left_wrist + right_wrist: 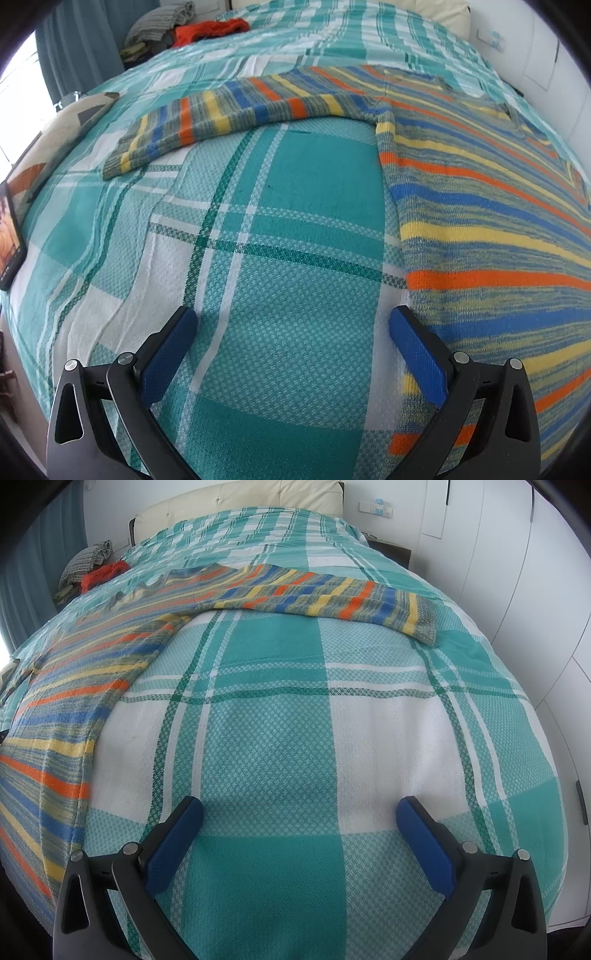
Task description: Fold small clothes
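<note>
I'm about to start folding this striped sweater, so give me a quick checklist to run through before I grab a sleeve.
1. Left gripper open, empty: ok.
2. Right gripper open, empty: ok.
3. Striped sweater lying spread on the plaid blanket: ok.
4. Left sleeve stretched outward, nothing on it: ok.
5. Right sleeve stretched outward, nothing on it: ok.
6. Sweater's bottom hem lying flat: cannot tell, out of view.

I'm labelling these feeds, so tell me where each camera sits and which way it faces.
Left wrist: on the left gripper, facing up the bed; sweater to its right, one sleeve spread leftward; open blue fingers show.
Right wrist: on the right gripper, facing the headboard; sweater to its left, other sleeve spread rightward; open fingers show.
Shared: bed, sweater, red cloth.
</note>
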A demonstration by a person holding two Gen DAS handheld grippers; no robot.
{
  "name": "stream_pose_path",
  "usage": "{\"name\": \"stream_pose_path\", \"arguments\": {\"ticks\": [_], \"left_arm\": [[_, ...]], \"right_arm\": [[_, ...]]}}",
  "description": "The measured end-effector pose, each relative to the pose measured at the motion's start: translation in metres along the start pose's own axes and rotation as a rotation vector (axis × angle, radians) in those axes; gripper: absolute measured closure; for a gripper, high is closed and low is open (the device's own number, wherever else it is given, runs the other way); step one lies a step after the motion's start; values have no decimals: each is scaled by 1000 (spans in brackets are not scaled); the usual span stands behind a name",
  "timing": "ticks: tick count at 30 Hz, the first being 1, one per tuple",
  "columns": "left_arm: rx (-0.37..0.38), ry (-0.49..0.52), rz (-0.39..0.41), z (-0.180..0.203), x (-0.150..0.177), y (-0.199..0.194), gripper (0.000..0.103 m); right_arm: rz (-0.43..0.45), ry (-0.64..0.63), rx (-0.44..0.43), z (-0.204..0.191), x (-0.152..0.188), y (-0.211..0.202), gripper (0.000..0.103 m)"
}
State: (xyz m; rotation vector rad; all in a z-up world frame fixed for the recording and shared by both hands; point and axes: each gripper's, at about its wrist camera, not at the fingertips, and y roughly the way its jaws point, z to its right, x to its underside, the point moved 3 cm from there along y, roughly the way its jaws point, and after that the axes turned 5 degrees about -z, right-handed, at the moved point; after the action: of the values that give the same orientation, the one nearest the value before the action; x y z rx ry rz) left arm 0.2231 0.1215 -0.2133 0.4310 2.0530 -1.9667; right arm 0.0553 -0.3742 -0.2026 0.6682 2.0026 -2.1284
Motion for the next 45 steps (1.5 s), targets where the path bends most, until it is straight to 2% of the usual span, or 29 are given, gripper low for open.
{"name": "stream_pose_path", "arguments": {"ticks": [6,14,20,25,27,28,30,33,35,36,37,39,42,44,45], "left_arm": [[7,8,-76,0,-7,3,1],[6,15,-85,-1,-9,4,1],[3,11,-38,0,-3,2,1],[-27,-15,73,1,10,-7,0],[-25,-35,65,0,8,-14,1],[-12,-47,59,-1,6,-16,1],[70,-89,66,-4,4,-30,1],[183,-143,154,-4,4,-68,1],[217,-155,234,-1,8,-93,1],[222,-155,266,1,11,-100,1],[220,-157,303,2,15,-107,1],[199,-162,343,2,21,-111,1],[164,-154,360,4,14,-110,1],[125,-131,370,7,12,-108,1],[108,-123,369,8,11,-106,1]], "right_arm": [[-2,-3,3,0,-2,0,0],[0,-2,9,0,-2,0,0],[4,-4,17,-1,-1,0,0],[8,-4,18,-1,-2,0,0],[11,-3,17,-1,-2,0,0],[13,-3,17,-1,-2,0,0],[13,-4,15,-1,-2,-1,0],[-3,-5,10,0,-4,-3,0],[-30,4,-7,1,-5,-8,0],[-34,19,-30,3,-7,-12,1],[-17,51,-98,9,-13,-18,1],[51,137,-208,29,-27,-31,2],[148,344,-270,88,-63,-37,2],[177,491,-293,131,-85,-29,3],[173,557,-299,152,-96,-20,10]]}}
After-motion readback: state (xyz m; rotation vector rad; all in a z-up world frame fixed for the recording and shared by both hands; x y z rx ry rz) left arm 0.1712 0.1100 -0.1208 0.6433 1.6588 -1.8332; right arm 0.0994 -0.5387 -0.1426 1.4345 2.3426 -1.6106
